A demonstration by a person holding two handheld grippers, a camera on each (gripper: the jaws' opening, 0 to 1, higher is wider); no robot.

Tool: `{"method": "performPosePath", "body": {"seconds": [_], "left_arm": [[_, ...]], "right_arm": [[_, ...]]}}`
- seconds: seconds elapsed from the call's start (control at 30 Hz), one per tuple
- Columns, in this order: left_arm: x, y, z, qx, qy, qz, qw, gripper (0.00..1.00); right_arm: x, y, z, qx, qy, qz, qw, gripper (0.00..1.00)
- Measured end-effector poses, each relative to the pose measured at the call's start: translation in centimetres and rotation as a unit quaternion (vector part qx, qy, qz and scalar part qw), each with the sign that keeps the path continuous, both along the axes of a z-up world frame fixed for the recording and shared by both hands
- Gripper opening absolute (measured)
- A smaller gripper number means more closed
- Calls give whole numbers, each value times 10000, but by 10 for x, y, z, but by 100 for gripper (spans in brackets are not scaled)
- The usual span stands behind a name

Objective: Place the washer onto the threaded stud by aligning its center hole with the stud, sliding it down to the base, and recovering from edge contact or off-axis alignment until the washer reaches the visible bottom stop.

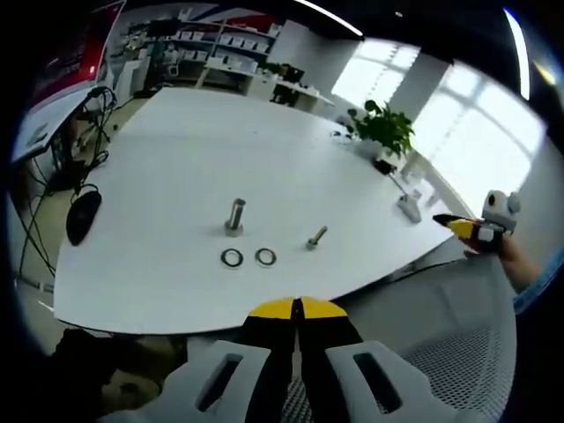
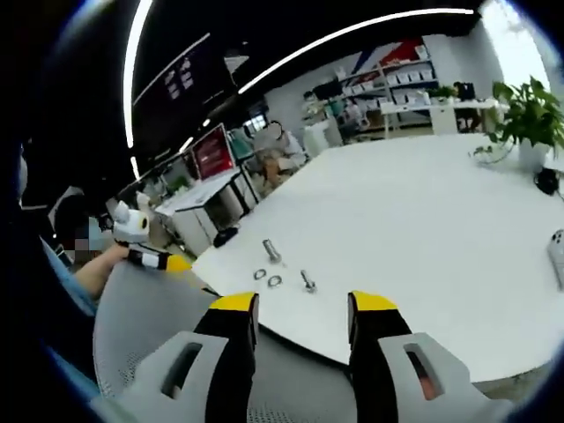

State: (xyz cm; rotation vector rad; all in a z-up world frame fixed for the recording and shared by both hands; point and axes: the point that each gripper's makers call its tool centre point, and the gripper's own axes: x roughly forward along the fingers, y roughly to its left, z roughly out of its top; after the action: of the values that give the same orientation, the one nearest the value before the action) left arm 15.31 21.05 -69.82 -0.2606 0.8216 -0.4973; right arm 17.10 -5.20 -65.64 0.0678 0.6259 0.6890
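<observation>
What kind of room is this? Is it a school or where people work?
Probably an office or workshop where people work. There's a big white table, shelves of small boxes at the back, a potted plant by bright windows, and a computer mouse with cables.

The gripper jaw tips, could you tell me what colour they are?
Yellow, on black jaws; clearest on the right gripper in the right gripper view.

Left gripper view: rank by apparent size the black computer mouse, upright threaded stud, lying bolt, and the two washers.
1. Black computer mouse at the white table's edge.
2. Upright silver threaded stud.
3. Small silver bolt lying on its side.
4. The two metal ring washers look alike, so no ranking between them.
</observation>
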Motion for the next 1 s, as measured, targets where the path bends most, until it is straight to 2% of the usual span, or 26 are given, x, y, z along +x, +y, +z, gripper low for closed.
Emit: {"method": "performPosePath", "body": {"seconds": [0.1,0.17,0.2,0.27,0.33,0.4,0.43,0.5,0.57,0.87,0.97,1.0], "left_arm": [[0,0,0,6,-7,5,10000,0],[1,1,0,4,-19,13,10000,0],[0,1,0,4,-11,19,10000,0],[0,0,0,5,-3,3,10000,0],[0,0,-1,27,14,-21,10000,0],[-1,0,-1,19,40,-37,10000,0],[-1,0,-1,20,38,-39,10000,0],[0,0,0,-9,31,0,10000,0],[1,-1,0,-25,29,8,10000,0],[-2,-1,-2,-74,135,28,9999,0],[2,1,0,-63,20,83,9999,0],[0,-2,0,-89,75,2,9999,0]], "right_arm": [[-9,8,-8,68,190,77,9998,40],[-11,4,-24,-153,249,143,9995,38],[-8,-1,-26,-213,243,75,9995,38],[-3,-6,-21,31,206,-72,9998,38],[-4,-7,-25,42,285,-72,9996,37],[-7,-9,-36,-26,574,-113,9983,35],[-9,-12,-45,-72,915,-180,9956,33],[-14,-17,-55,-230,1307,-76,9911,32],[-13,-14,-55,-327,1153,65,9928,32],[-21,-10,-58,-224,1382,151,9900,32],[-23,-9,-57,-197,1396,118,9899,32],[-23,-9,-57,-157,1446,89,9893,32]]}}
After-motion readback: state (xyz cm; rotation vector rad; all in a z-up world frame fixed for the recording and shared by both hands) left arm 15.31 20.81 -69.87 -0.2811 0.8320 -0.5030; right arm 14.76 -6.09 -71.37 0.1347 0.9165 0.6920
